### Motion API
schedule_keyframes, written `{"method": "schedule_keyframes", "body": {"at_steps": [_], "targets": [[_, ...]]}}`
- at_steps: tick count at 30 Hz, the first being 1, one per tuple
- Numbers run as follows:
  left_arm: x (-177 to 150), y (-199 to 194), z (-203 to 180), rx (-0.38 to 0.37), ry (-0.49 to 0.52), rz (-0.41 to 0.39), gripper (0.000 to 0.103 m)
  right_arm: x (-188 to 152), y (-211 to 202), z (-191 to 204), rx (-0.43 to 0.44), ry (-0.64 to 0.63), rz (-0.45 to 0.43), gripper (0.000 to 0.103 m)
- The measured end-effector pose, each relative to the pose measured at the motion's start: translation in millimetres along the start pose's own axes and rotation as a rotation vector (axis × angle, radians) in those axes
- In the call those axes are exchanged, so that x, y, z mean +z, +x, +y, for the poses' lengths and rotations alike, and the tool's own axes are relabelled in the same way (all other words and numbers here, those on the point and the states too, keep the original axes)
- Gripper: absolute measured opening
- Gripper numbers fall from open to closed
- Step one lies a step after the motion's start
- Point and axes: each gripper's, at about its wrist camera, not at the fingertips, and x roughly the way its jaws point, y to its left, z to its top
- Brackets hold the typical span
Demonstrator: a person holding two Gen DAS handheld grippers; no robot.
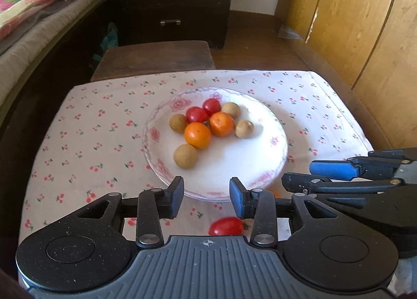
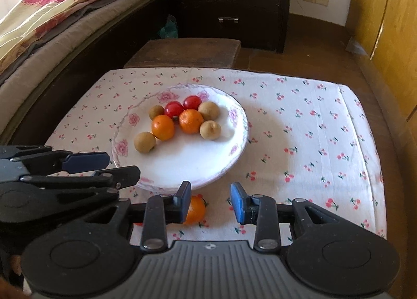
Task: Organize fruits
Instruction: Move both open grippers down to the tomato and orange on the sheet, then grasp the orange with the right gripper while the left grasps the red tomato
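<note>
Left black two-finger gripper with blue pads (image 1: 206, 198): pitched steeply downward, fingers (image 1: 175, 196) parted, nothing between the pads. Right black two-finger gripper with blue pads (image 2: 211, 202): same downward pitch, fingers (image 2: 238, 204) parted, pads pressing on nothing. The two grippers sit side by side, close together; each shows at the edge of the other's wrist view, fingers pointing forward.
</note>
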Motion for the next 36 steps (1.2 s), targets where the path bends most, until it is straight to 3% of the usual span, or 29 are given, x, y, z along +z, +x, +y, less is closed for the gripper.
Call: {"method": "schedule_keyframes", "body": {"at_steps": [16,36], "targets": [[-13.4,-5.0,2.4,-0.019,0.014,0.022,0.052,-7.1,16.3,-3.6,0.068,0.078,0.056,0.036],[-16.5,-5.2,14.5,0.024,0.028,0.022,0.053,-3.8,47.4,7.3,0.094,0.061,0.105,0.04]]}}
